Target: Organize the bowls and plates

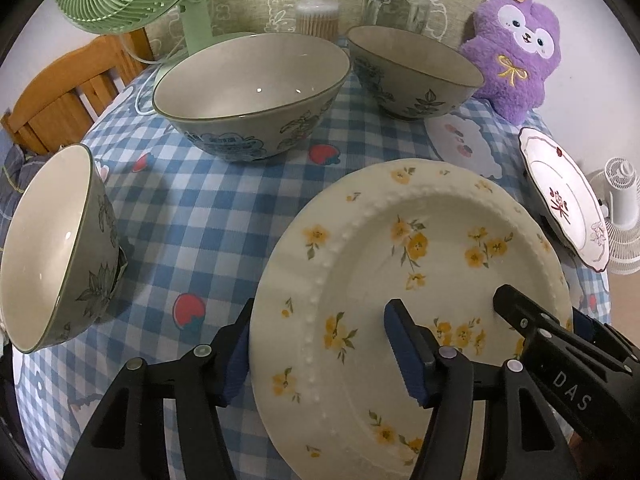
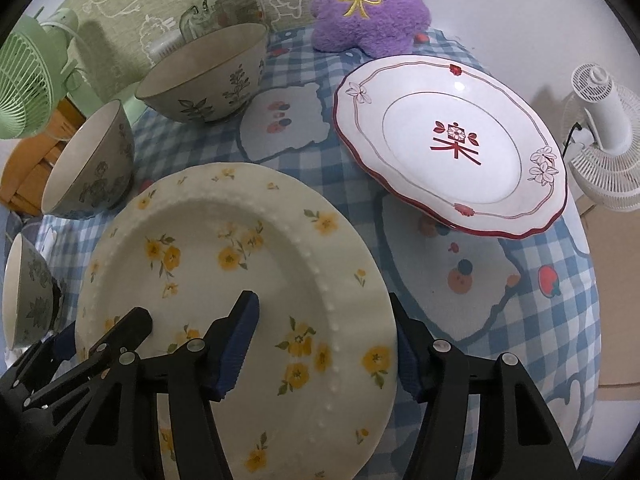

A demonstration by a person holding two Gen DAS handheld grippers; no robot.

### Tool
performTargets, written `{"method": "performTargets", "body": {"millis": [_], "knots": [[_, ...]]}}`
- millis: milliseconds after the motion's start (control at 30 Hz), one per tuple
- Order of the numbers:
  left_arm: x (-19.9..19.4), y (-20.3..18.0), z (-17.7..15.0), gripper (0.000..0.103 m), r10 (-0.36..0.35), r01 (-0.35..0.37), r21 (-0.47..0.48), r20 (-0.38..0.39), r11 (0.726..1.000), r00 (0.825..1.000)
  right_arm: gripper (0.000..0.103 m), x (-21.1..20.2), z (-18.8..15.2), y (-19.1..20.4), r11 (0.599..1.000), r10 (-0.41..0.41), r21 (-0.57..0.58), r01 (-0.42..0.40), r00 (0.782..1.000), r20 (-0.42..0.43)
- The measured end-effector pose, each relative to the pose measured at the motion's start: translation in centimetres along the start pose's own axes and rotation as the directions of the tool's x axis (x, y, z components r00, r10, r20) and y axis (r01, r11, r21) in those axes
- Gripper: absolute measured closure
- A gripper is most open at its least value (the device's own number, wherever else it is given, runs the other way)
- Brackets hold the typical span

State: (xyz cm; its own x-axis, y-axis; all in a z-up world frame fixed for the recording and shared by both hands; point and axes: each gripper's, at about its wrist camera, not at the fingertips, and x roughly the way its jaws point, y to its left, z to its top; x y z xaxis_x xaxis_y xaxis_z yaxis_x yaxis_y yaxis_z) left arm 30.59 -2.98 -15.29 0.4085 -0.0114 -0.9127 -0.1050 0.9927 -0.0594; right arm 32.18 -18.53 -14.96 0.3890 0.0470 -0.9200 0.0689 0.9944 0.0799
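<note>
Left gripper [image 1: 320, 344]: jaws partly open, straddling the 9 o'clock rim of the yellow-flowered plate [image 1: 420, 280]; pad contact cannot be told. Right gripper [image 2: 324, 340]: likewise astride the 3 o'clock rim. Plate lies on the blue checked tablecloth [image 1: 200, 208]. Red-rimmed plate [image 2: 448, 144] at its 2 o'clock. Three grey floral bowls [image 1: 252, 92] from 9 to 12 o'clock. Beyond: purple plush toy [image 1: 516, 48], glass jar [image 1: 400, 0].

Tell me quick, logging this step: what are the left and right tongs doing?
Left tongs: straddling the yellow-flower plate rim, grip not clear.
Right tongs: straddling the same plate's opposite rim, grip not clear.
</note>
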Motion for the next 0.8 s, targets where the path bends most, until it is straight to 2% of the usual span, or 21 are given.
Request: {"method": "performTargets", "body": {"millis": [167, 433, 800], "knots": [[0.1, -0.1, 0.0, 0.038, 0.003, -0.003, 0.006, -0.007, 1.000, 1.000, 0.038, 0.2, 0.3, 0.3, 1.000, -0.011, -0.019, 0.011, 1.000, -0.012], [-0.1, -0.2, -0.1, 0.039, -0.004, 0.004, 0.073, -0.002, 0.997, 1.000, 0.038, -0.1, 0.0, 0.6, 0.998, -0.011, -0.059, 0.010, 0.999, -0.030], [-1.2, 0.0, -0.8, 0.040, -0.010, 0.011, 0.095, -0.009, 0.995, 1.000, 0.038, -1.1, -0.8, 1.2, 0.997, -0.024, -0.077, 0.021, 0.999, -0.035]]}}
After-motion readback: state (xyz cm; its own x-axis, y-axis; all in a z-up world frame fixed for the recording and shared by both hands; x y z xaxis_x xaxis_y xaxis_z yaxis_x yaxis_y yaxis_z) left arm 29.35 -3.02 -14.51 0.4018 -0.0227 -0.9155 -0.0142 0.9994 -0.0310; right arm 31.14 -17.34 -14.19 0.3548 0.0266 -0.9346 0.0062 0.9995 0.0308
